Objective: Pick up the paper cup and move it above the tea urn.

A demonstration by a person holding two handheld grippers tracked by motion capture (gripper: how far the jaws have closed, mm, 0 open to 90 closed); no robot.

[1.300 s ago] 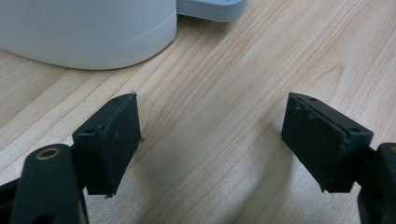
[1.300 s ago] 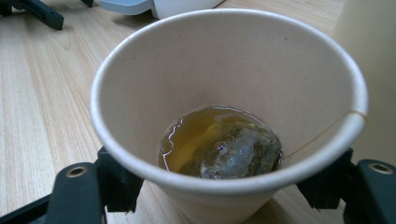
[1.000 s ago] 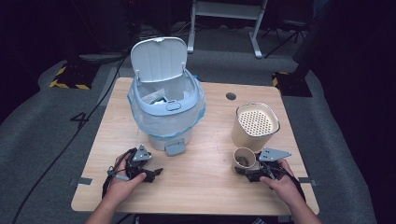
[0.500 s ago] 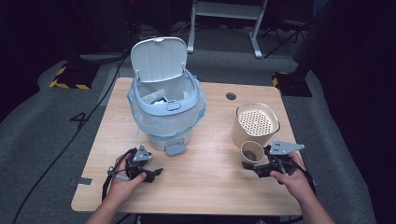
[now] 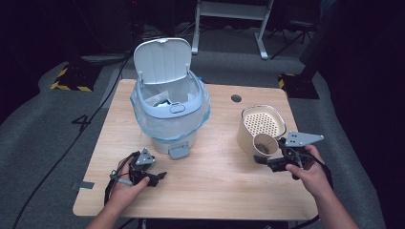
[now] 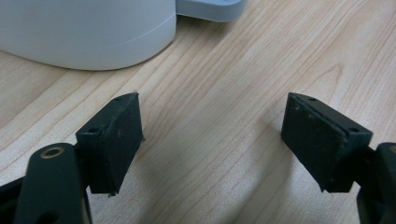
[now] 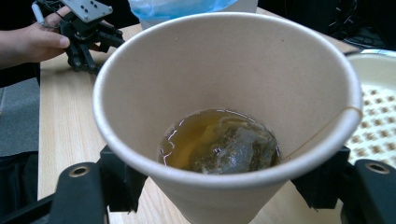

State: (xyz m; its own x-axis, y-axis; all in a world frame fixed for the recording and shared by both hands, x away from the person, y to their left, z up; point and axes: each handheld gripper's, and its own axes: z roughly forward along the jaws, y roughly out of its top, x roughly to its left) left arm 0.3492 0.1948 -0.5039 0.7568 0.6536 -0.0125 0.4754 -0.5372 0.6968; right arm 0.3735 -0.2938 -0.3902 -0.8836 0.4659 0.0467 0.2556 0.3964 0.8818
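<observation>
Pale wood-grain table (image 5: 215,186) under high view: right gripper (image 5: 267,161), lower right, now lifts tilted paper cup (image 5: 265,144) toward perforated strainer bowl (image 5: 262,121) — pour imminent, probably. Left gripper view: matte pads (image 6: 116,135) spread wide, empty. Right gripper view: jaws pinching cup, amber tea, soggy teabag (image 7: 233,149).

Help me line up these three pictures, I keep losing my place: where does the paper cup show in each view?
High view: paper cup at right, between the right gripper jaws, beside the strainer bowl.
Left gripper view: not in it.
Right gripper view: paper cup central, clamped, tea and teabag inside.
Shared landmark: the bin.
</observation>
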